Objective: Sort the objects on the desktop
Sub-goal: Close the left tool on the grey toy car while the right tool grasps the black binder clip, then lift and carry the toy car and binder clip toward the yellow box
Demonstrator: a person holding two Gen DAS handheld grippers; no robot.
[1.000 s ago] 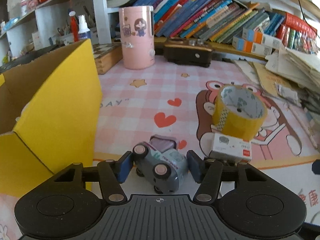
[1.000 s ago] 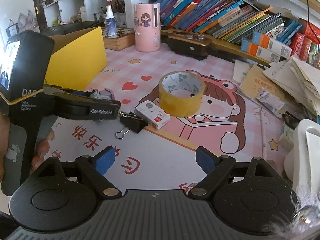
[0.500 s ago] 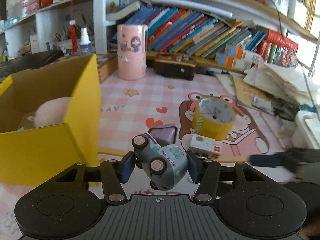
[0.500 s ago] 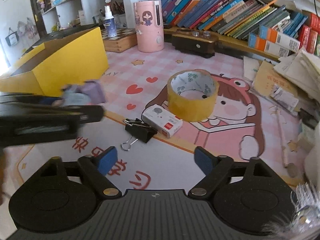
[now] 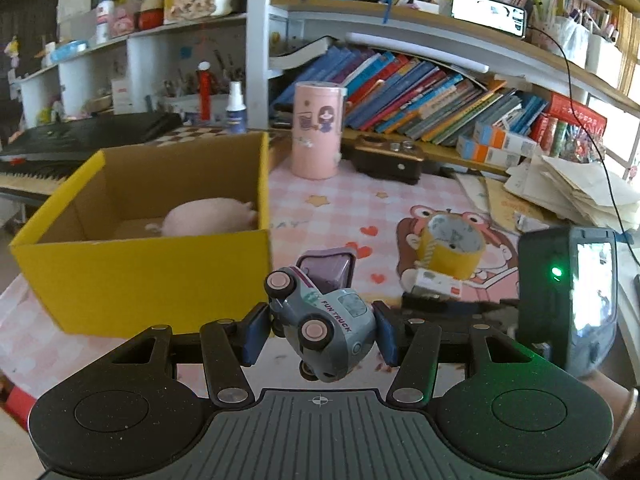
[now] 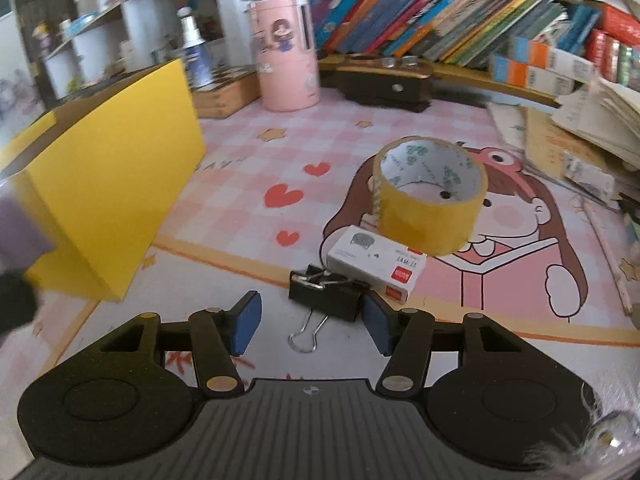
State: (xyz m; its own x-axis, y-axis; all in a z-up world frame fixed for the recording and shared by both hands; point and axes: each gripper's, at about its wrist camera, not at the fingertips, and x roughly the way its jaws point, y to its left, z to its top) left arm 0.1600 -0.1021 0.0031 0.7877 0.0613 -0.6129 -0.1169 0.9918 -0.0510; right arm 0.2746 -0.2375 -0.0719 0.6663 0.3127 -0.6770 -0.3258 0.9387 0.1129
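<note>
Gripping a grey toy truck (image 5: 326, 330) between its blue pads, the left claw (image 5: 320, 330) holds it tilted in the air, clear of the tabletop (image 5: 328, 208), with one pad pressed on each side of the body. The truck's purple tipper bed points away from the camera. Just beyond and to the left stands an open yellow cardboard box (image 5: 152, 276) with a pink plush toy (image 5: 210, 216) lying inside.

The right claw (image 6: 310, 326) is closing, its pads low over the pink cartoon desk mat (image 6: 248, 184). A black binder clip (image 6: 326, 294) lies between them: its right end looks touching the right pad, while the left pad is clearly apart from it. Touching the clip's far side is a small white box with a red corner (image 6: 376, 262), and a roll of yellow tape (image 6: 430, 194) rests against that box behind it.
</note>
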